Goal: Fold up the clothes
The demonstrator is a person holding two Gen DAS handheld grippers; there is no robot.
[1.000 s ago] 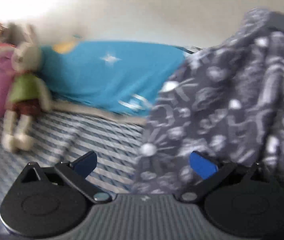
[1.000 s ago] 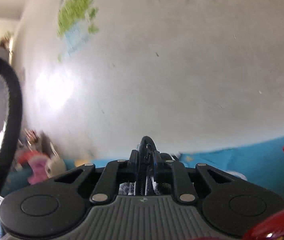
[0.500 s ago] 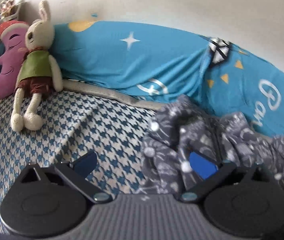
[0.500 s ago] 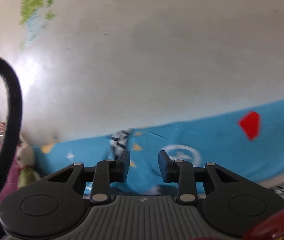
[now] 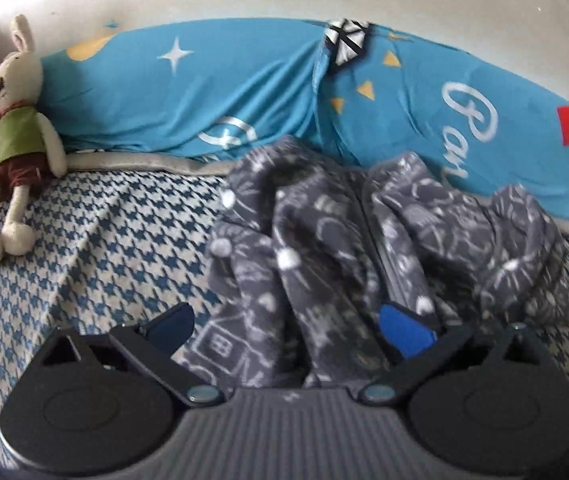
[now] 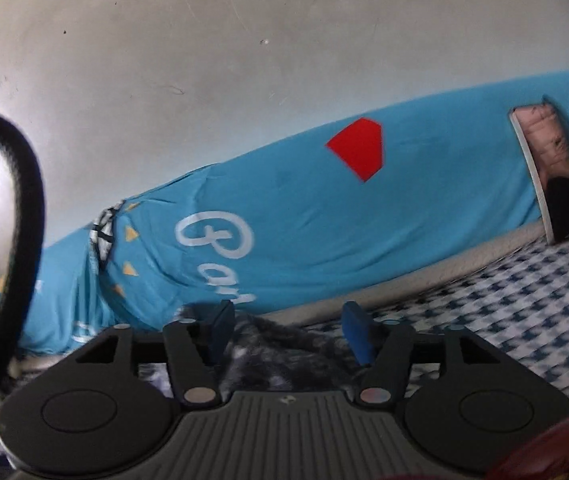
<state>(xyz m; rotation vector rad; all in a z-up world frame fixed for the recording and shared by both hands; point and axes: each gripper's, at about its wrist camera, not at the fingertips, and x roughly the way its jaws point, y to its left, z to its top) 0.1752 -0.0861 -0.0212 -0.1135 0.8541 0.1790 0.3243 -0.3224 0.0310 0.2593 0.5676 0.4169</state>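
Plush rabbit [image 5: 14, 128] sits against blue bolster [image 5: 244, 92] on houndstooth sheet [image 5: 96, 232].

The right gripper [image 6: 290, 330] stands with its blue-padded fingers [image 6: 358, 338] spread wide, gripping nothing. Between and just below them lies a crumpled grey patterned garment [image 6: 280, 354] on the bed [image 6: 524, 312], whose cover is a blue-and-white houndstooth. Along the far side runs a long turquoise cushion [image 6: 304, 216] with white lettering and a red shape, against a pale wall [image 6: 244, 60]. A black cable [image 6: 20, 208] loops at the left.
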